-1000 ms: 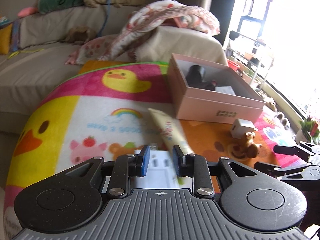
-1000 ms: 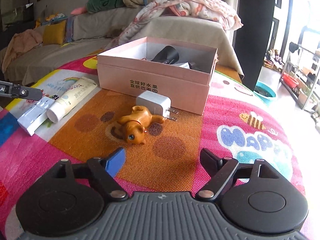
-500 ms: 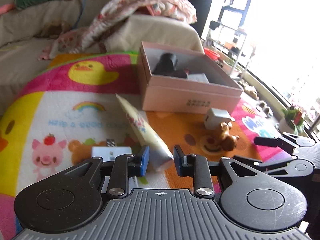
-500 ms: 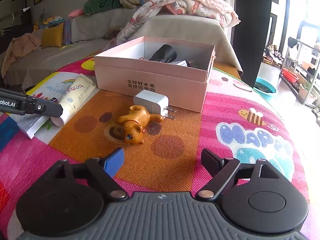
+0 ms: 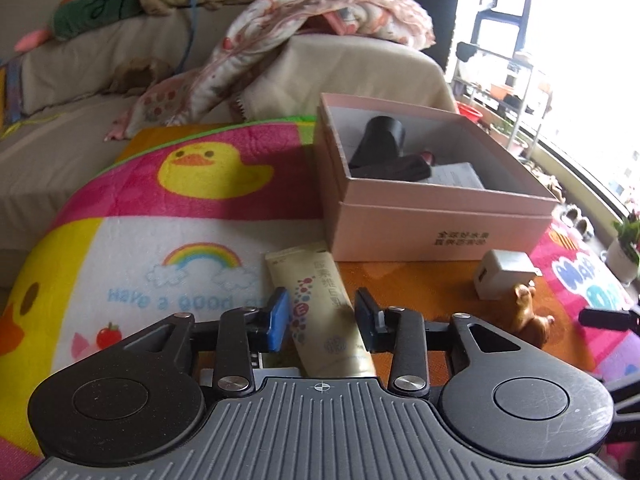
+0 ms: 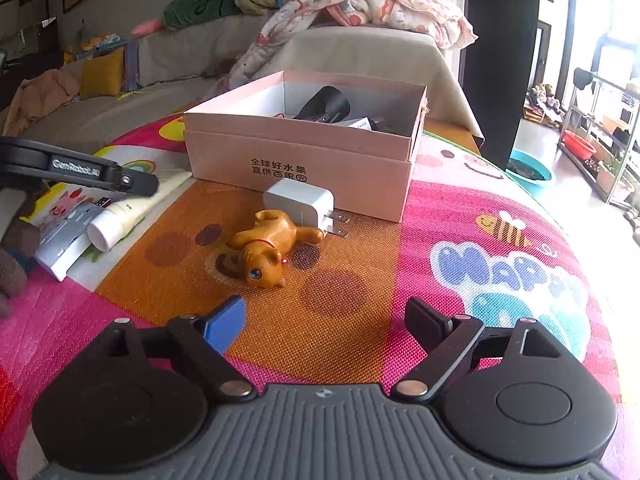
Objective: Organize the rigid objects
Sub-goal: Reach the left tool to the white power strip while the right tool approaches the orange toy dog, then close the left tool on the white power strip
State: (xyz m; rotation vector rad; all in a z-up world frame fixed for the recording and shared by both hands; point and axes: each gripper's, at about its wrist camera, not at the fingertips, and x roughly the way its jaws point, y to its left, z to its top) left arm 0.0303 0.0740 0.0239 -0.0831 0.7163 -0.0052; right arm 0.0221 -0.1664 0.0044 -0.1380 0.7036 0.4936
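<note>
My own body hides the cream tube's [image 5: 320, 312] cap end and most of the white strip [image 5: 256, 372]. The pink box's [image 6: 304, 152] walls cover the lower part of its dark contents [image 6: 326, 108].

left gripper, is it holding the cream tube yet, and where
Nothing is held. The left gripper is open astride the cream tube near its middle, fingers clear of it; the right gripper is open too.

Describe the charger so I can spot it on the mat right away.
Find the pink box on the mat. Against its printed front wall lies the charger, with the brown toy dog at its near side. It is the only white cube, with two metal prongs.
</note>
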